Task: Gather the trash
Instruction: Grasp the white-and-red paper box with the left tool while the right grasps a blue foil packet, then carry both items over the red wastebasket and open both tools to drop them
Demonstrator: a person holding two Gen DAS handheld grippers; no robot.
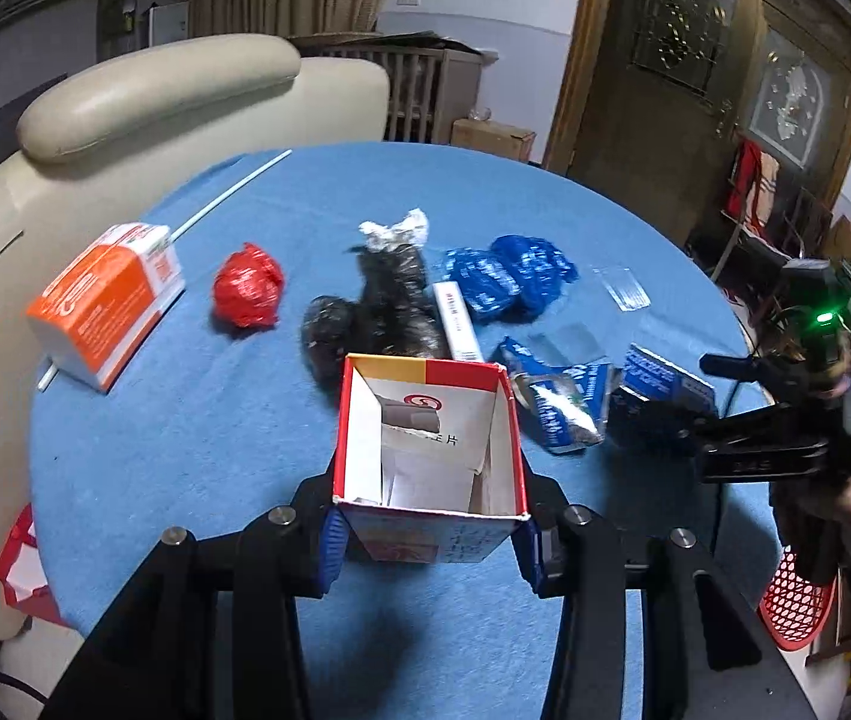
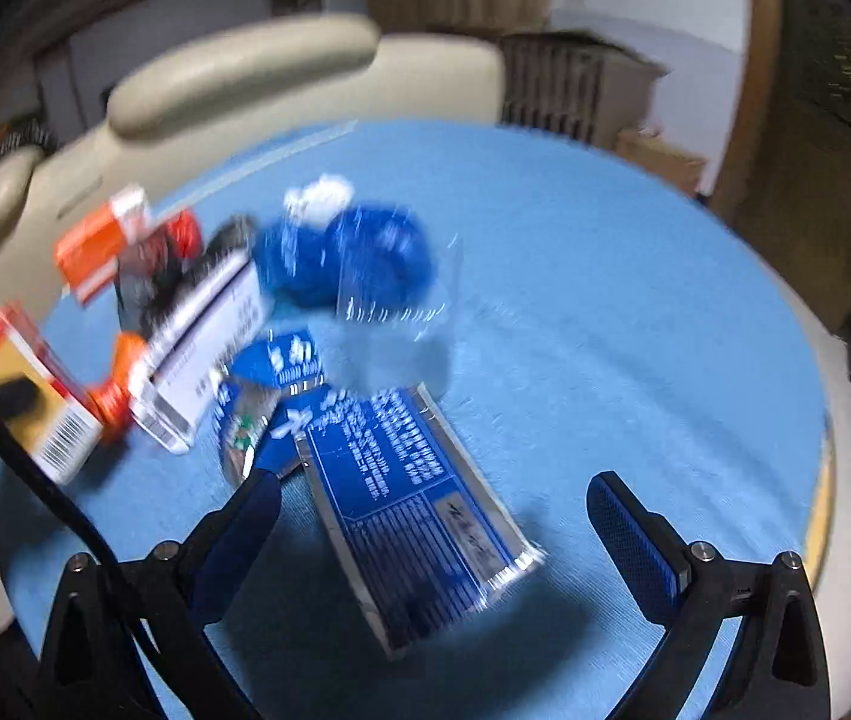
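My left gripper (image 1: 428, 540) is shut on an open red and yellow carton (image 1: 428, 450), held above the blue table (image 1: 215, 450); the carton also shows in the right wrist view (image 2: 29, 402). My right gripper (image 2: 431, 534) is open over a flat blue foil packet (image 2: 413, 510); it shows at the right edge of the left wrist view (image 1: 785, 420). Trash lies on the table: an orange box (image 1: 104, 300), a red plastic ball (image 1: 247, 293), black bags (image 1: 383, 306), blue crumpled plastic (image 1: 509, 276), a torn blue wrapper (image 1: 557, 408).
A cream sofa (image 1: 125, 108) stands behind the table on the left. A red mesh basket (image 1: 797, 606) sits below the table's right edge. A red bag (image 1: 20, 570) hangs at the left edge. A white straw (image 1: 227, 195) and clear plastic (image 1: 623, 288) lie on the table.
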